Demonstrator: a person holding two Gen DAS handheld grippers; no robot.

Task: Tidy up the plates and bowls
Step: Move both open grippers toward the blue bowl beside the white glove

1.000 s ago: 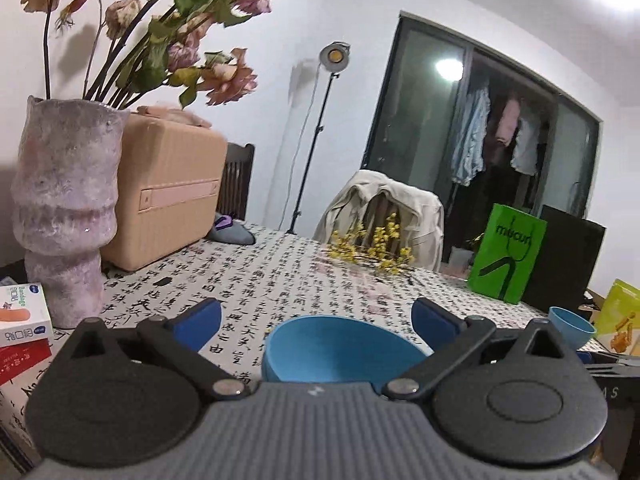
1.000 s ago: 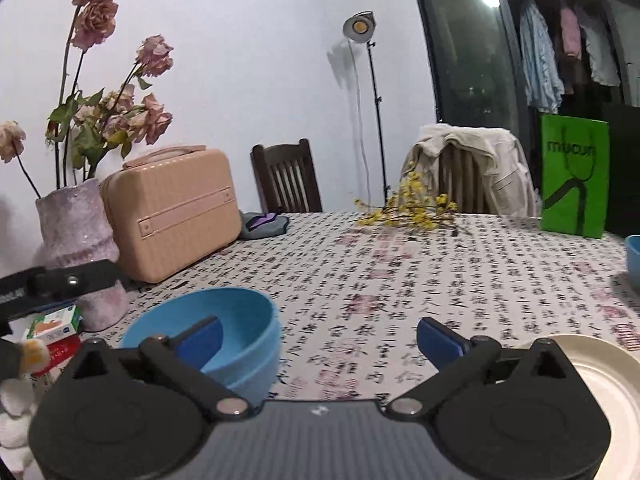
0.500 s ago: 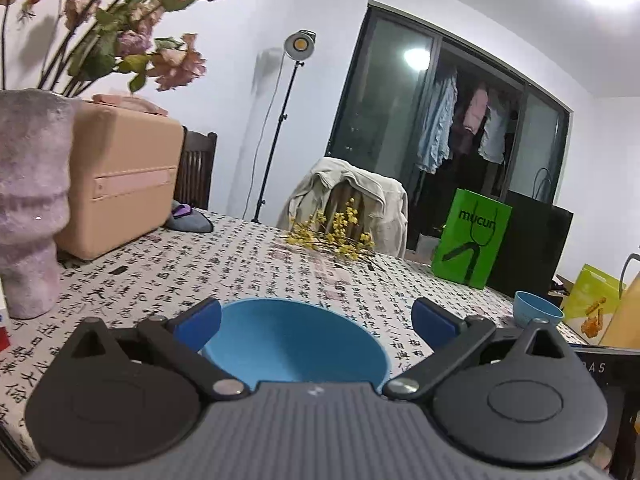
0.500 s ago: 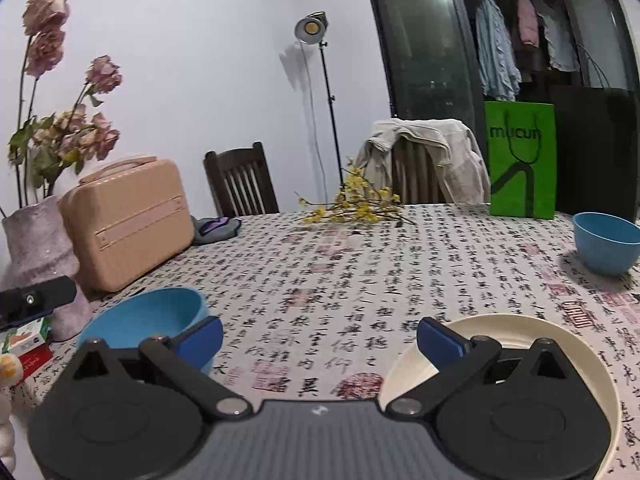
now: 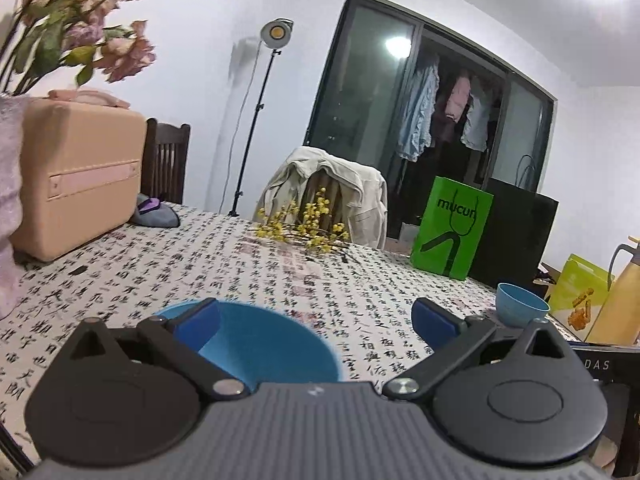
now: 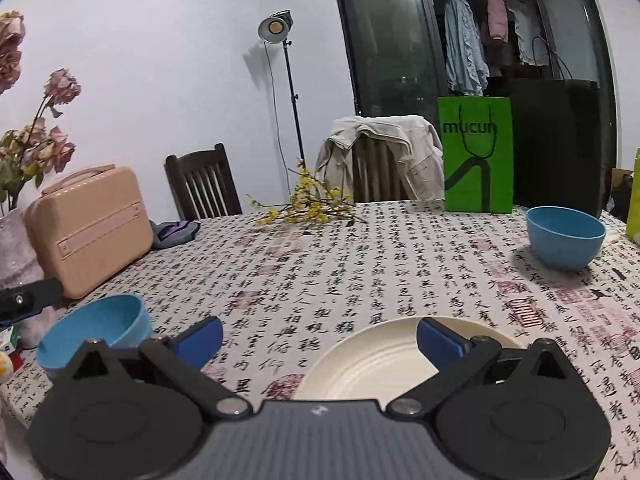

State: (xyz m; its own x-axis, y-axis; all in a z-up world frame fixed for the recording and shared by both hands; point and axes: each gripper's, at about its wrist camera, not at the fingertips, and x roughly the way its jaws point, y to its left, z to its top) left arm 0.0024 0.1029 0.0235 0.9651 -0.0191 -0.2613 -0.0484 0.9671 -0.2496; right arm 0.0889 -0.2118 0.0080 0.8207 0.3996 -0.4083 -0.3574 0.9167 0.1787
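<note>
The left gripper [image 5: 315, 316] was spread wide, a blue bowl [image 5: 264, 350] low in frame. The right gripper [image 6: 319, 334] gaped over a cream plate [image 6: 380, 364]; a second blue bowl [image 6: 565, 238] sat upper right on the surface [image 6: 360, 264].

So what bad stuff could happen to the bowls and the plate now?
1. The near blue bowl sits close to the table's corner, so a bump from the open left gripper might push it off.
2. The cream plate lies flat under the open right gripper; its thin rim could slip when pinched.
3. The far blue bowl stands close to the green bag, which a reach could knock over.
</note>
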